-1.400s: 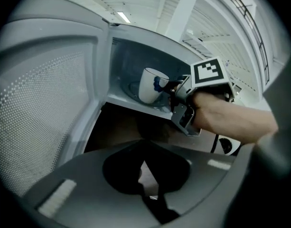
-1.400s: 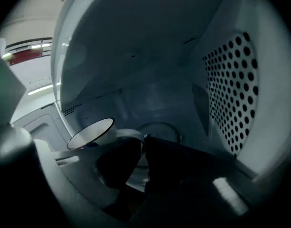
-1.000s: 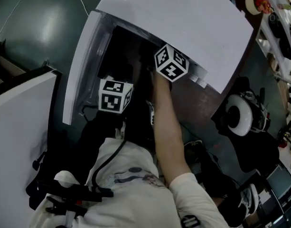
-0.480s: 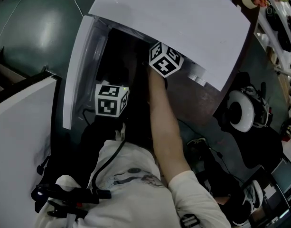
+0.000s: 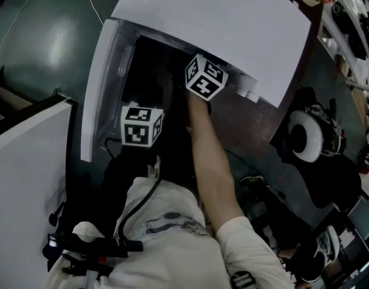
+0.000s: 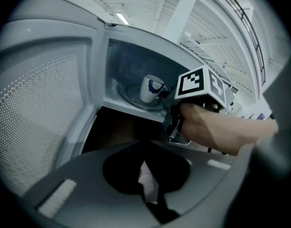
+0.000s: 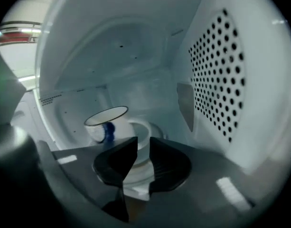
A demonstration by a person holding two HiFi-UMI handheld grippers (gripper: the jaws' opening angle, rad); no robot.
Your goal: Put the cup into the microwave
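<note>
The cup (image 7: 106, 123), white with a blue mark on its side, is standing upright on the glass turntable (image 6: 128, 95) inside the microwave (image 5: 220, 29), toward the left of the cavity. The door (image 5: 99, 83) is hanging wide open on the left. The right gripper (image 7: 142, 146) is reaching into the cavity from the near side. Its jaws have just been opening and are now standing apart, gripping nothing. The cup is sitting free just beyond the tip of the jaw that shows at left in the right gripper view, with no pad pressing on it. The perforated wall (image 7: 223, 75) is lining the right side of the cavity. The person's hand (image 6: 207, 125) is holding this gripper at the microwave's mouth. The left gripper (image 6: 145, 153) is hanging outside, near the open door and on the near side of the opening, pointing toward the cavity with its jaws closed together on nothing.
</note>
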